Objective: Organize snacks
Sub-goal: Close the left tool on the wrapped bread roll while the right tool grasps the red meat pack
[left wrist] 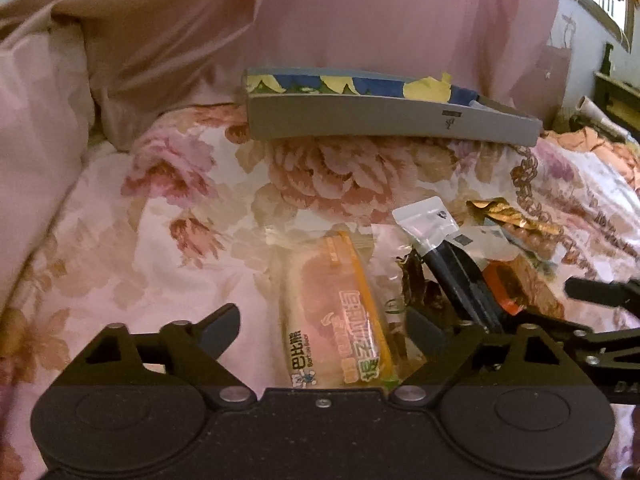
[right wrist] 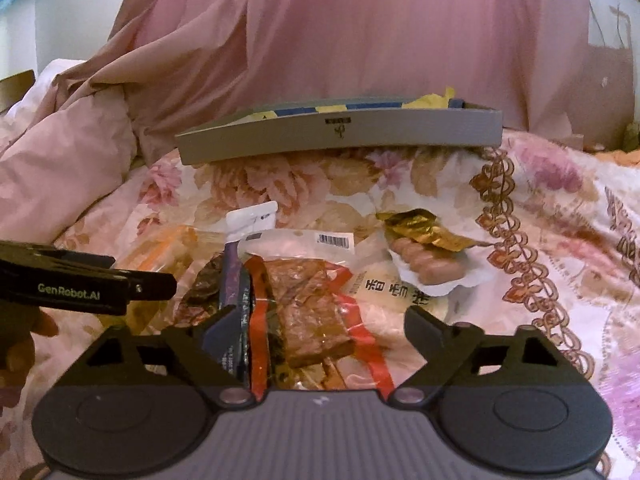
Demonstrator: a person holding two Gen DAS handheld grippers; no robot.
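Both claws gape, nothing gripped: the left claw (left wrist: pixel 322 328) hovers over the orange-striped bread packet (left wrist: pixel 340 316), the right claw (right wrist: pixel 320 328) over the red-trimmed jerky pack (right wrist: pixel 308 304). Snacks lie heaped on the floral bed (left wrist: pixel 160 220), the grey tray (right wrist: pixel 340 136) beyond them.

Home bedroom. Work surface is a bed (left wrist: pixel 168 216) under a floral quilt, pink and peach blooms. Rumpled pink duvet (left wrist: pixel 120 40) heaped at the back. Pink pillow (right wrist: pixel 360 40) propped behind. Framed window (left wrist: pixel 608 4) and dark wooden furniture (left wrist: pixel 616 88) at far right.
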